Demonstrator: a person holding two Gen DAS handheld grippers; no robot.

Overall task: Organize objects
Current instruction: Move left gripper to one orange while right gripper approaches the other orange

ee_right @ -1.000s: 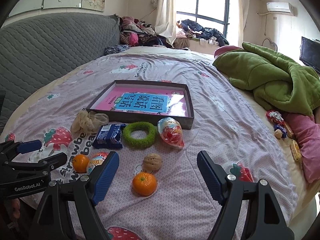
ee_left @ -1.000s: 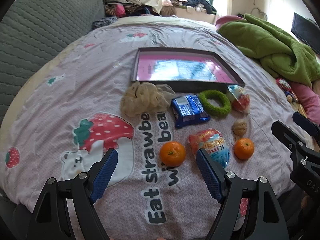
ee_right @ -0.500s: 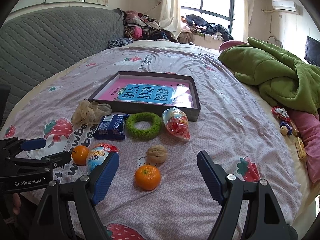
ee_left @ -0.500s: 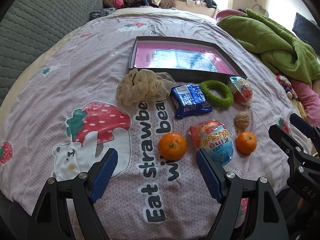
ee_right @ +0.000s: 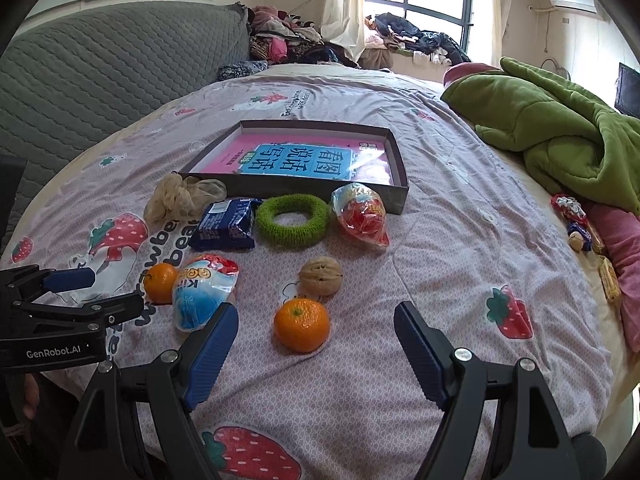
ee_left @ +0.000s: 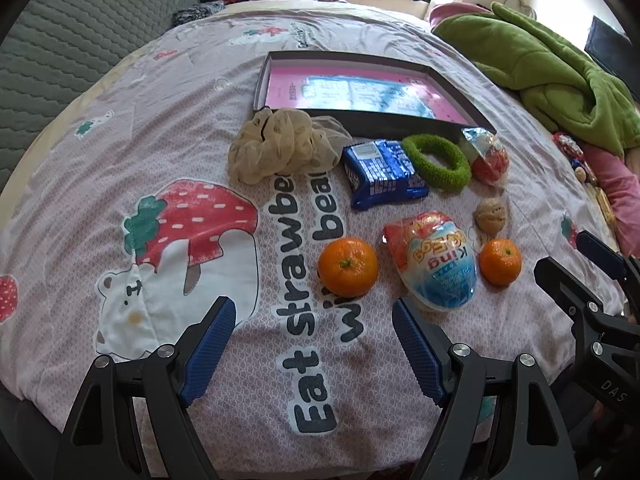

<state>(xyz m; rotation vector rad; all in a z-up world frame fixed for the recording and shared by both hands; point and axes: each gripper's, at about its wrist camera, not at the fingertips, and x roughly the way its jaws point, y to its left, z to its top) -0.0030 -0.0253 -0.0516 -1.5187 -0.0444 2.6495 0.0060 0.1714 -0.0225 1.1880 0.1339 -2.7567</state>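
On the pink bedspread lie a beige scrunchie [ee_left: 276,144], a blue snack pack [ee_left: 382,174], a green ring [ee_left: 436,162], a red egg-shaped packet [ee_left: 490,158], a walnut [ee_left: 491,220], a King egg packet [ee_left: 436,262] and two oranges [ee_left: 348,266] [ee_left: 501,261]. Behind them stands a shallow dark box [ee_left: 372,118] with a pink book inside. My left gripper [ee_left: 310,326] is open and empty, just short of the left orange. My right gripper [ee_right: 316,338] is open and empty, with the right orange [ee_right: 302,324] between its fingers' line.
A green blanket [ee_right: 560,136] lies heaped at the right. Small wrapped sweets [ee_right: 576,224] and a pink cloth lie at the bed's right edge. A grey quilted headboard [ee_right: 100,68] stands at the left. Clothes are piled at the far end by the window.
Both grippers have moved forward and lower toward the objects, which now look larger and nearer. Both have stayed open. No object has moved.
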